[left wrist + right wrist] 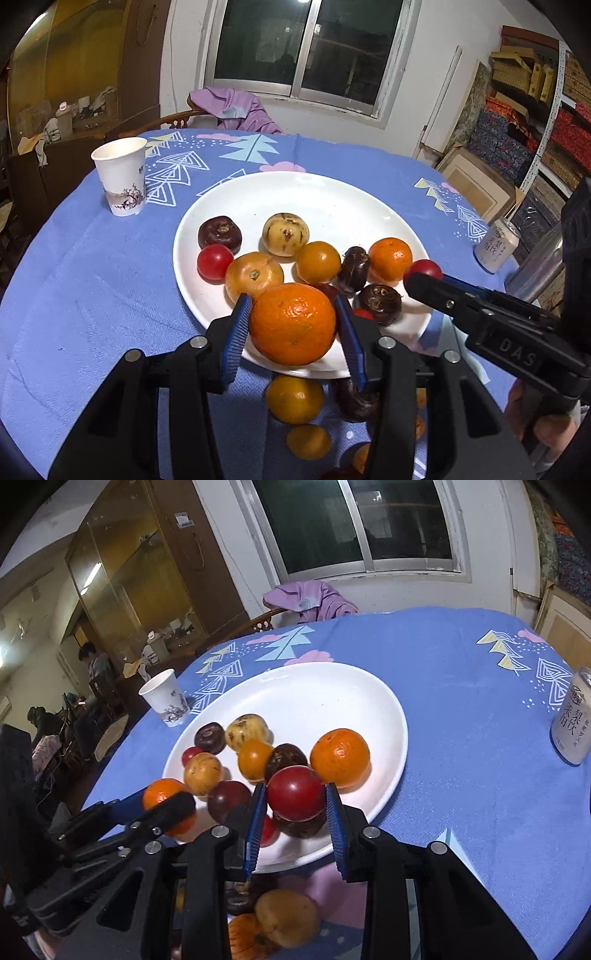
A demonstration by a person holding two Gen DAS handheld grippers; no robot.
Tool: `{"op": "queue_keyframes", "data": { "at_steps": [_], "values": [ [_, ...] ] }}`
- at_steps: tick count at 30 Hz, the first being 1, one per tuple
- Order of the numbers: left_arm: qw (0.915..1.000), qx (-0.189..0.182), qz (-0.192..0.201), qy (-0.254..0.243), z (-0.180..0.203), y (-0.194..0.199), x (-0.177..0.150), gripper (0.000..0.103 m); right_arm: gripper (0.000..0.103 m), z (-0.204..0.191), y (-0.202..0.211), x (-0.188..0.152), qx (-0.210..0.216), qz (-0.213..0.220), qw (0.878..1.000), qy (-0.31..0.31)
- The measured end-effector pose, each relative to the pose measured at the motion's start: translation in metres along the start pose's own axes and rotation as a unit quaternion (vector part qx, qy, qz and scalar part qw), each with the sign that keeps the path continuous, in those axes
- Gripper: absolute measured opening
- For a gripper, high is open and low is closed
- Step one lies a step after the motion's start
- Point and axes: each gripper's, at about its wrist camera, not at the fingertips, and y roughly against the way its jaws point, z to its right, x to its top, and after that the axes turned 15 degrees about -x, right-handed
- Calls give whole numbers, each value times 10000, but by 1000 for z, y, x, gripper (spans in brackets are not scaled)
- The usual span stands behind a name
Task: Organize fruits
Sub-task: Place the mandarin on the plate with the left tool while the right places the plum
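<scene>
In the left wrist view my left gripper (293,301) is shut on a large orange (291,325), its blue pads (238,325) pressing both sides just above the near rim of a white plate (295,192). My right gripper (295,786) is shut on a round red fruit (295,794) over the same plate (332,686). Each gripper also shows in the other's view: the right gripper (421,277) at the right with the red fruit (424,266), the left gripper (173,801) at the left with the orange (162,792). Several orange, yellow, red and dark purple fruits lie on the plate.
A paper cup (120,177) stands left of the plate and a white drink can (570,720) to its right on the blue patterned cloth. Loose fruits (294,398) lie on the cloth below the grippers. A chair with a purple garment (236,107) is behind the table.
</scene>
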Motion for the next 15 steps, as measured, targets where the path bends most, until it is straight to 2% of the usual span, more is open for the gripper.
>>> {"op": "queue_keyframes", "data": {
  "at_steps": [1, 2, 4, 10, 11, 13, 15],
  "values": [
    [10000, -33, -34, -37, 0, -2, 0, 46, 34, 1, -1, -1, -37, 8, 10000, 3],
    [10000, -19, -43, -67, 0, -4, -1, 47, 40, 1, -1, -2, -69, -4, 10000, 5],
    [9999, 97, 64, -120, 0, -1, -1, 64, 43, 5, 5, -2, -53, 115, 9999, -63],
    [9987, 34, 495, 107, -9, 29, 0, 66, 47, 15, 55, -1, 151, 807, 9963, -269],
    [9984, 22, 541, 163, -12, 34, -3, 66, 54, 18, 67, -3, 174, 956, 9949, -283],
    [9977, 41, 612, 278, -17, 44, -11, 78, 68, 23, 91, -11, 201, 1265, 9912, -338],
    [9971, 170, 656, 351, -22, 53, -23, 79, 71, 30, 108, -28, 227, 1435, 9884, -440]
  ]
}}
